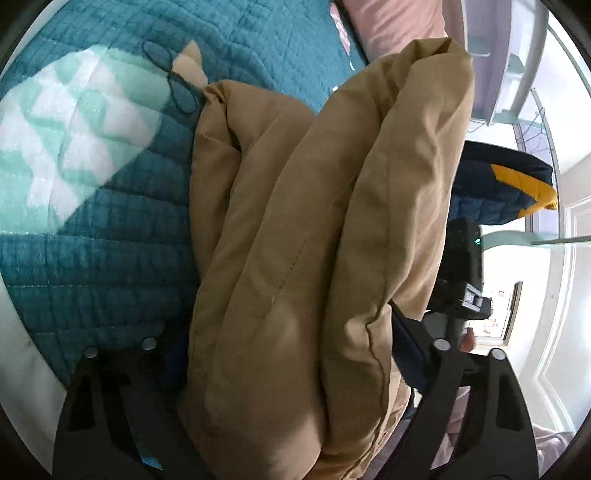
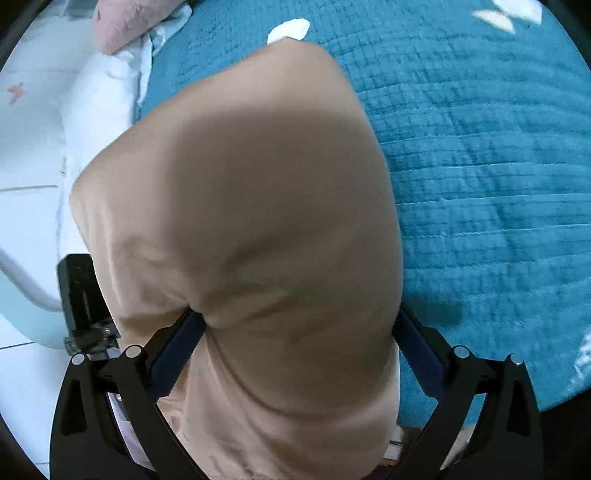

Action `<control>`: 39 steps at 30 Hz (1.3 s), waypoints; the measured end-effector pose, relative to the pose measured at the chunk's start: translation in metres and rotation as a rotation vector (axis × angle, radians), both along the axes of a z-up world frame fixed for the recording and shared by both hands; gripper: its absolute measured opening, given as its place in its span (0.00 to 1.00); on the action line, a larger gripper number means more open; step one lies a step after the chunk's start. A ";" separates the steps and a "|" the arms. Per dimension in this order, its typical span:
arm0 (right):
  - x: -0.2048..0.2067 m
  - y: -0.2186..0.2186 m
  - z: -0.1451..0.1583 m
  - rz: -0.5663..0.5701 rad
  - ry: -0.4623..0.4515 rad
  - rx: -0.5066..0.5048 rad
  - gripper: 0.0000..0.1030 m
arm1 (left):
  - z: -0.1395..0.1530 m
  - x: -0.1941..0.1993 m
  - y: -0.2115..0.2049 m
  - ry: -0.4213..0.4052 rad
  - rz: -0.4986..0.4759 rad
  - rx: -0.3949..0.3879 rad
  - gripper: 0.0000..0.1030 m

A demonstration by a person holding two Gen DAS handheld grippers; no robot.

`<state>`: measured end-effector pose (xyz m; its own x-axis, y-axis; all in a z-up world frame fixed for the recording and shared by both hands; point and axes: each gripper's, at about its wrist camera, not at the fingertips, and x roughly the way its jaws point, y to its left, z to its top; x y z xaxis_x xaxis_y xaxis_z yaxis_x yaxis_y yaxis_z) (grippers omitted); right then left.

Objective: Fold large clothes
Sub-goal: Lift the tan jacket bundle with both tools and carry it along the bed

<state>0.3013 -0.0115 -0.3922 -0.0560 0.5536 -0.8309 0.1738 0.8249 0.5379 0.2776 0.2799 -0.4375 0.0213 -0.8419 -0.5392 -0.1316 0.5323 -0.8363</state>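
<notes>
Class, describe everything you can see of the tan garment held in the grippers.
The tan garment is a soft, smooth, slightly puffy fabric with stitched seams, bunched in thick rolled folds. The left gripper and right gripper each clamp a bundle of it, lifted above the teal quilted bedspread. Its full shape is hidden.

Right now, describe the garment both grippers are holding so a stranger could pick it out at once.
Start from the teal quilted bedspread that covers the bed. Above it, bunched between the fingers of the left gripper and the right gripper, is the tan padded garment. It is the only plain tan thing, thick and puffy with stitched seams, unlike the pink pillow.
</notes>
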 end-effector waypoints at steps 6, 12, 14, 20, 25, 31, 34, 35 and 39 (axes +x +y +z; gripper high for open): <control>-0.011 -0.004 -0.002 -0.067 -0.041 0.069 0.72 | -0.004 -0.001 0.008 0.041 0.062 -0.058 0.49; -0.014 0.015 0.011 -0.058 -0.056 0.071 0.47 | 0.023 -0.001 -0.004 -0.001 0.050 0.021 0.44; -0.016 0.017 0.007 -0.060 -0.057 0.076 0.46 | 0.034 -0.002 -0.010 -0.011 0.042 0.046 0.43; -0.031 0.010 0.018 -0.027 -0.089 0.089 0.43 | 0.051 -0.003 -0.021 -0.004 0.037 0.096 0.41; -0.021 0.014 0.029 -0.008 -0.114 0.076 0.42 | 0.069 -0.001 -0.039 -0.014 0.023 0.145 0.41; -0.022 -0.008 0.047 -0.016 -0.153 0.093 0.42 | 0.096 0.003 -0.076 -0.040 0.003 0.172 0.41; -0.022 -0.024 0.057 -0.023 -0.173 0.097 0.42 | 0.104 0.007 -0.096 -0.055 -0.017 0.183 0.41; -0.021 -0.029 0.060 -0.026 -0.177 0.099 0.42 | 0.107 0.007 -0.103 -0.059 -0.024 0.186 0.41; -0.024 -0.061 0.074 -0.043 -0.195 0.099 0.42 | 0.116 0.010 -0.137 -0.062 -0.058 0.199 0.41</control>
